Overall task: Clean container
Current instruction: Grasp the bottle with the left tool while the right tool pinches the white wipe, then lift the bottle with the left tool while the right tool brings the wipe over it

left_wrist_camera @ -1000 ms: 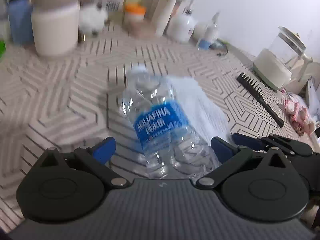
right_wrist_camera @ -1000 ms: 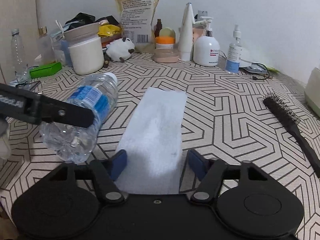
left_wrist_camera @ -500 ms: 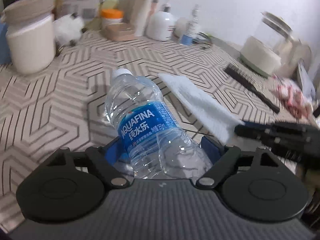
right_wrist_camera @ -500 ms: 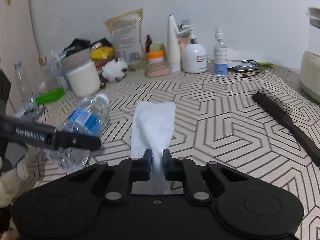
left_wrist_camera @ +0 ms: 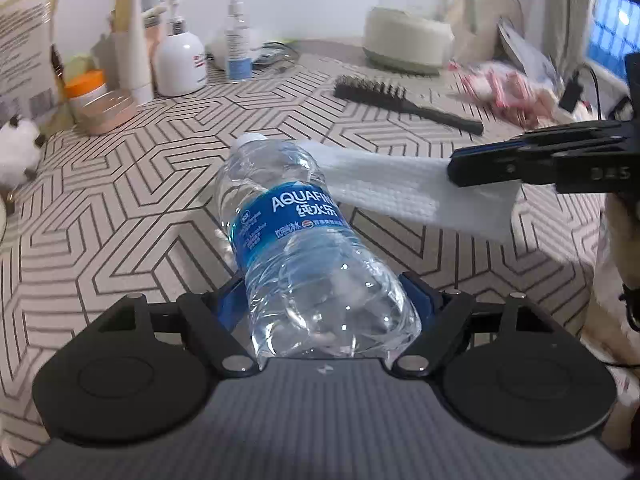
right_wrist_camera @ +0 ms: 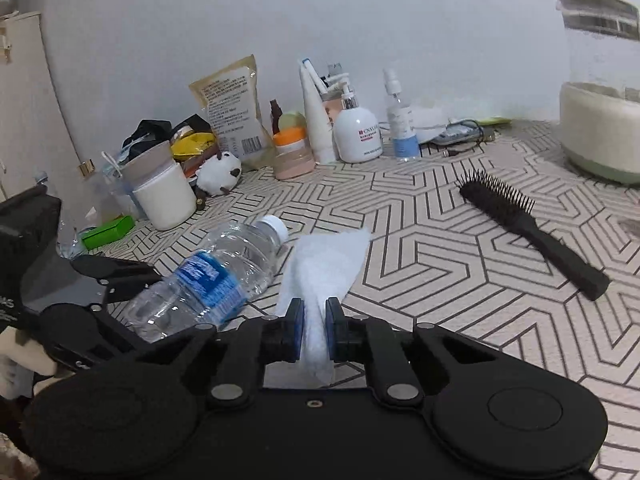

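A clear plastic Aquafina water bottle (left_wrist_camera: 304,248) with a blue label and white cap is held by its base in my left gripper (left_wrist_camera: 332,300), lifted off the patterned table and pointing away. It also shows in the right wrist view (right_wrist_camera: 216,276). My right gripper (right_wrist_camera: 314,324) is shut on a white wipe (right_wrist_camera: 324,264) and holds it up beside the bottle's neck. In the left wrist view the wipe (left_wrist_camera: 400,192) stretches from the right gripper (left_wrist_camera: 464,168) to the bottle's shoulder.
A black hairbrush (right_wrist_camera: 532,232) lies to the right. At the back stand a white pump bottle (right_wrist_camera: 358,132), spray bottle (right_wrist_camera: 400,120), orange-lidded jar (right_wrist_camera: 294,152), paper bag (right_wrist_camera: 232,108) and white cup (right_wrist_camera: 164,192). A glass kettle (right_wrist_camera: 600,92) stands at far right.
My left gripper has shut on the bottle and lifted it. My right gripper has shut on the wipe and raised it off the table toward the bottle.
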### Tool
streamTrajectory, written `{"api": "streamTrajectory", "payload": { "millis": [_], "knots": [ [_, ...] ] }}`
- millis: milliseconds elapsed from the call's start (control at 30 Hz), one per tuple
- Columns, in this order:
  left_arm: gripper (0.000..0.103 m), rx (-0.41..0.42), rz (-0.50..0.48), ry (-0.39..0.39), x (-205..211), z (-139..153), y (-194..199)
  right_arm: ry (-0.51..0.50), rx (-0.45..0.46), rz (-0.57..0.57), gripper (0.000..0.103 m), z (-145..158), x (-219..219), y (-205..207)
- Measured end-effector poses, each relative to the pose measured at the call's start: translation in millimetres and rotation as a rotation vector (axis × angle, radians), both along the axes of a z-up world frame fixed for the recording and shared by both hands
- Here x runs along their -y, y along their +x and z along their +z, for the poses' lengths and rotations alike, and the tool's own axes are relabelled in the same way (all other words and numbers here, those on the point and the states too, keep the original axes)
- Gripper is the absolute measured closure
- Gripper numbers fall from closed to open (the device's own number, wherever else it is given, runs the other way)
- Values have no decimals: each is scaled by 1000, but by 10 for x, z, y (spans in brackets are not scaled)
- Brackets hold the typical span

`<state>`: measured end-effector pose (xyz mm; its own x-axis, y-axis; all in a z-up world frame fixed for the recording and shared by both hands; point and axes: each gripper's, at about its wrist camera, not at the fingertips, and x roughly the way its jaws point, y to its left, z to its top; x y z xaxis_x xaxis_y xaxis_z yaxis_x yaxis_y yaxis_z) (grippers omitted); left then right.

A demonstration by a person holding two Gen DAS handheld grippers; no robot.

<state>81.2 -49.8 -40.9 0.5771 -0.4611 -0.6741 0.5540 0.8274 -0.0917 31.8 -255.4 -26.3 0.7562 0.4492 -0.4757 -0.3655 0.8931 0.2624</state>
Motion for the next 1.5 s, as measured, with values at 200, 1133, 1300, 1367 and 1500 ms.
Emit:
{"api": "streamTrajectory", "payload": {
  "millis": [200, 1133, 1300, 1367, 1500],
  "knots": [
    [27, 47, -26, 2, 35, -34, -91, 14, 80, 92, 89, 422, -95, -10],
    [34, 59, -38, -81, -103, -101, -174, -131, -39, 17, 71, 8, -152, 219],
    [34, 50, -54, -97, -121, -107, -162, -126, -67, -3, 98, -108, -91, 275],
    [34, 50, -80, -95, -100, -106, -163, -103, -71, -11, 98, -132, -47, 278],
    [34, 46, -157, -96, -60, -106, -161, 46, -5, -10, 98, 24, 130, 83]
  ]
}}
